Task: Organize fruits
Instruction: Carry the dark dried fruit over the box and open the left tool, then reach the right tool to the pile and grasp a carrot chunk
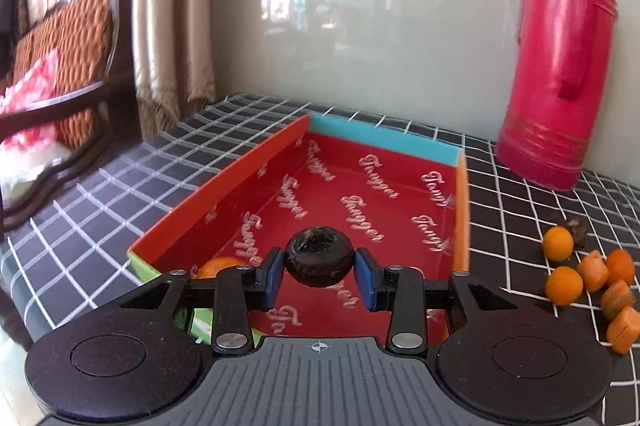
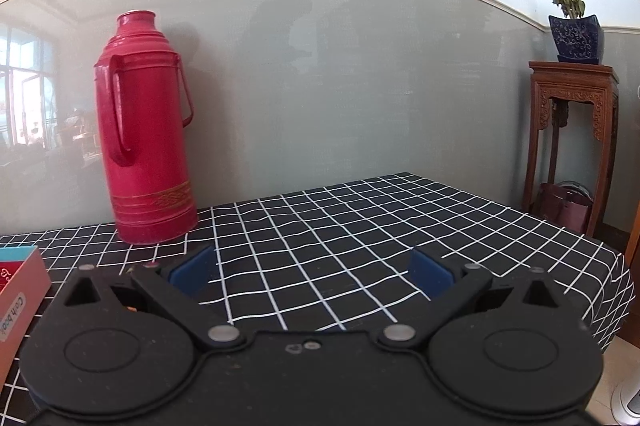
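My left gripper [image 1: 319, 272] is shut on a dark, wrinkled round fruit [image 1: 319, 253] and holds it over the near end of a red-lined cardboard box [image 1: 224, 182]. An orange fruit [image 1: 218, 265] lies in the box's near left corner, partly hidden by my left finger. Several orange fruits and orange pieces [image 1: 592, 280] lie on the checked cloth to the right of the box, with a dark fruit [image 1: 574, 228] behind them. My right gripper [image 2: 312, 274] is open and empty above the cloth; the box's corner [image 2: 18, 290] shows at its left.
A tall pink thermos [image 1: 560, 66] stands at the back by the wall, right of the box; it also shows in the right wrist view [image 2: 146, 142]. A chair with a patterned cushion [image 1: 68, 66] stands left of the table. A wooden plant stand [image 2: 572, 142] is beyond the table's right edge.
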